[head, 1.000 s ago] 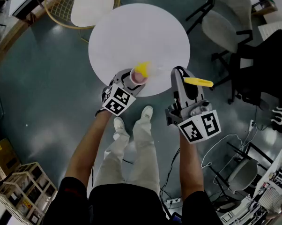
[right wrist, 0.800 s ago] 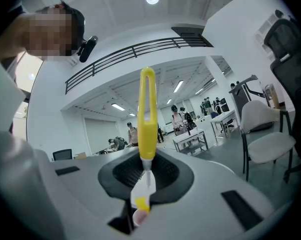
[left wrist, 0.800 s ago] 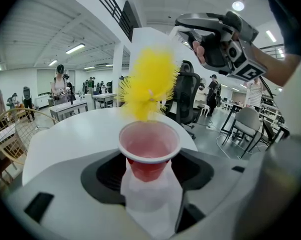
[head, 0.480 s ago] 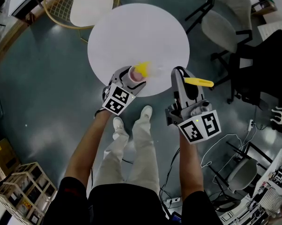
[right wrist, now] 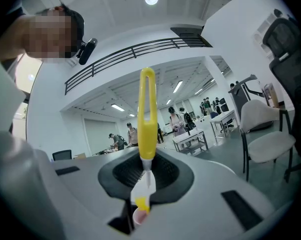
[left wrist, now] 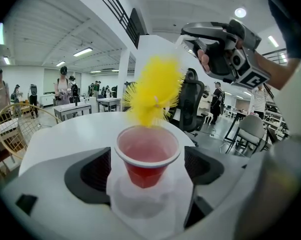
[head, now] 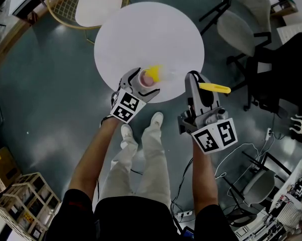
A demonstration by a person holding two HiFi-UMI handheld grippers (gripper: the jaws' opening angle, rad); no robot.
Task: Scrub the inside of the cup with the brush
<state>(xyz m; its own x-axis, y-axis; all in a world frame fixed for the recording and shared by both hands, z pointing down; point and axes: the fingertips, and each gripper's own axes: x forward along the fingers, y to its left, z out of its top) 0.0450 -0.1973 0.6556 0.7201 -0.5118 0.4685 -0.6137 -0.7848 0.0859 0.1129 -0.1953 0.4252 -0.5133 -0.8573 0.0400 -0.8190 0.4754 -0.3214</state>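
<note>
Risk is sitting mostly with the cup (left wrist: pixel 147 151), a small red one that is standing between the jaws of the left gripper (head: pixel 142 84), right at the near edge of the round white table (head: pixel 141 34). Those jaws have just been opening and are now standing wide, with the pads clear of the cup's sides, so nothing is steadying it. The right gripper (right wrist: pixel 143 184) is clamping the brush (right wrist: pixel 146 114) by its thin stem, the yellow loop handle sticking out past the jaws, and the yellow bristles (left wrist: pixel 153 96) are hanging at the cup's far rim rather than down inside. Pushing the bristles in now is likely asking for a light, unheld cup to tip or slide off the edge towards the person's feet. Twisting against the wall could also be bending the slim stem or turning it in the grip. Room for moving is looking generous across the bare tabletop; a white-seated chair (head: pixel 98 4) beyond the table and the grey chairs (head: pixel 241 24) to the right are standing well apart from both grippers.
</note>
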